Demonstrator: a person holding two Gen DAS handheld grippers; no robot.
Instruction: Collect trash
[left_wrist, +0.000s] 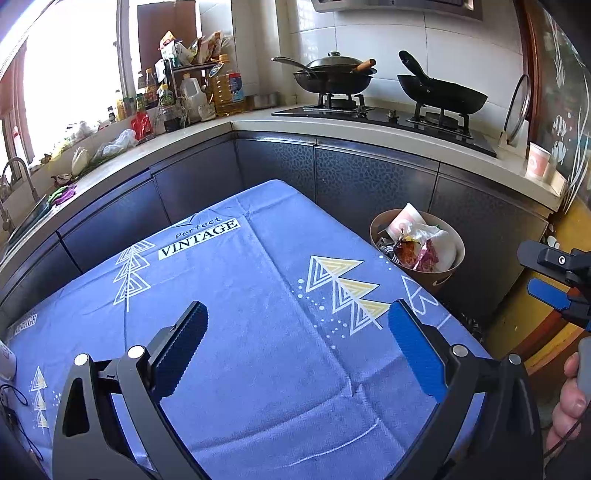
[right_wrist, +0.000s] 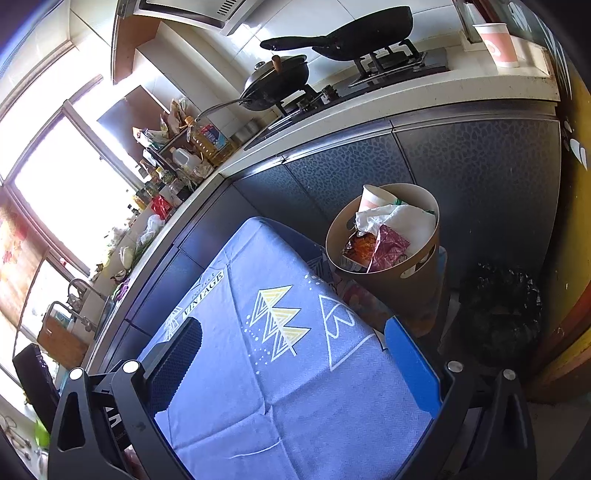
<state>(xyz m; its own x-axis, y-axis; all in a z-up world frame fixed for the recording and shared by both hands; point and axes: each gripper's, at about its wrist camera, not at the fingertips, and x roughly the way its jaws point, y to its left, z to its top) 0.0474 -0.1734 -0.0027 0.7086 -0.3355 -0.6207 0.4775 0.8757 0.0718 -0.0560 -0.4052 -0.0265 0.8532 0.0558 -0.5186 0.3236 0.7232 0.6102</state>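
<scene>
A brown trash bin (left_wrist: 434, 280) stands past the right edge of the table with the blue cloth (left_wrist: 258, 295). In it lie a paper cup (left_wrist: 404, 219), white tissue (left_wrist: 441, 240) and a red wrapper (left_wrist: 423, 256). My left gripper (left_wrist: 295, 325) hovers open over the cloth with nothing between its fingers. My right gripper (left_wrist: 537, 275) shows at the right edge, level with the bin. In the right wrist view, the right gripper (right_wrist: 291, 339) is open and empty over the table's right side, with the bin (right_wrist: 399, 291) ahead of it and the wrapper (right_wrist: 388, 247) on top.
Dark cabinets and a counter wrap around the table. Two black pans (left_wrist: 332, 79) sit on the stove, and a paper cup (left_wrist: 537, 162) stands at the counter's right end. A black bag (right_wrist: 498, 314) lies on the floor beside the bin. A white object (left_wrist: 5, 362) pokes in at the table's left edge.
</scene>
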